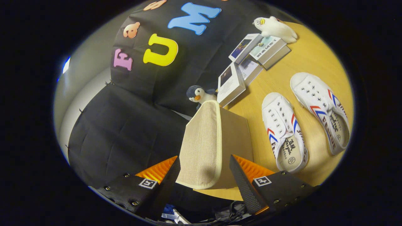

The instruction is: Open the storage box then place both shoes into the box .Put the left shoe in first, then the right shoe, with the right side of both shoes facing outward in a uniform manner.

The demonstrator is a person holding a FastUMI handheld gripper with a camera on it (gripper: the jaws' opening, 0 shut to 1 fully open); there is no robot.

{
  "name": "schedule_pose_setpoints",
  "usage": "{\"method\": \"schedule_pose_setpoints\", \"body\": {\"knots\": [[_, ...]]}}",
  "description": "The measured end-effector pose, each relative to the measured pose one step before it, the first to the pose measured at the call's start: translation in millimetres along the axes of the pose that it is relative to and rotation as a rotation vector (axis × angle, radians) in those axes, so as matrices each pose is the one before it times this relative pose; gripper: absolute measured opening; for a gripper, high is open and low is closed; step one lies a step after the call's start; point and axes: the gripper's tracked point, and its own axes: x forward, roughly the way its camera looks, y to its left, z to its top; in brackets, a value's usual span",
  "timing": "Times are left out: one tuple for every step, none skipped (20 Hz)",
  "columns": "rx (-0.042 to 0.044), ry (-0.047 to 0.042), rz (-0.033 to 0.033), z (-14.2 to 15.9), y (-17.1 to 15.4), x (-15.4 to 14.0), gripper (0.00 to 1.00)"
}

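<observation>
The tongs (204,175) stand apart, their two fingers flanking the near end of the storage box (216,141) without visibly pressing on it; the beige woven lid flap (202,141) of that box lies between them, its rounded cream-edged end nearest the fingers and its long axis running straight away from them. Whether the flap is resting on the box or lifted off it cannot be told from this angle. The box's plain tan side shows just right of the flap, and the box sits at the near edge of the wooden desk (311,53). To the right of the box, apart from it, lie two white canvas shoes with red and blue stripes: the nearer shoe (284,133) just beside the box, the farther shoe (320,111) beyond that, both lying flat, soles down, roughly parallel, toes pointing away from the tongs and heels toward them. Beyond the box, at its far end, a small penguin toy (198,94) stands against the wall cloth, with a stack of books (230,83) touching it on the right. Farther back from the box, more books (262,48) lie fanned out, with a white plush toy (274,28) on top. Black cloth (125,131) forms the booth wall left of and behind the box.
</observation>
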Motion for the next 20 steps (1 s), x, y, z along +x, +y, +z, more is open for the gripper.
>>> {"method": "schedule_pose_setpoints", "body": {"knots": [[0.02936, 0.00757, 0.00413, -2.33, -0.35, 1.61, 0.93], [0.02828, 0.00987, 0.00392, -1.63, -1.06, 1.98, 0.91], [0.02380, 0.01323, 0.00717, -4.74, -0.86, 2.29, 0.91], [0.02048, 0.01279, 0.00674, -2.79, -0.30, 1.52, 0.91], [0.01731, 0.01361, 0.00336, -3.76, -0.71, 1.33, 0.91], [0.01584, 0.00507, -0.01278, -0.37, -2.98, 2.62, 0.91], [0.01437, 0.00652, -0.00931, -1.98, -3.97, 0.64, 0.71], [0.01188, 0.01900, 0.00987, -2.78, 1.05, 0.42, 0.66], [0.00464, 0.01326, 0.00031, -4.04, 0.48, 1.06, 0.66], [-0.00344, -0.00385, -0.01844, 2.15, -4.93, 3.80, 0.53], [0.01574, -0.00931, 0.01154, 1.56, 2.00, -0.90, 0.41], [0.00238, 0.01486, 0.00485, 0.64, 1.37, -1.95, 0.28], [-0.00700, 0.01114, 0.00018, -2.48, 2.18, -3.12, 0.28], [-0.00063, -0.01665, 0.00219, 0.64, 1.88, -4.45, 0.28], [0.00926, -0.01937, -0.00148, 11.77, -1.17, -0.15, 0.09], [-0.00735, 0.01368, 0.01219, 0.24, 2.39, 0.92, 0.09], [-0.01282, 0.00746, -0.00266, -4.04, 3.31, -1.78, 0.09], [-0.01489, 0.00984, 0.00267, -0.24, 4.43, -1.20, 0.09], [-0.01248, 0.00240, 0.00276, 0.65, 6.63, -2.53, 0.09], [-0.01199, -0.00068, 0.00628, 2.32, 7.72, -0.76, 0.09]]}}
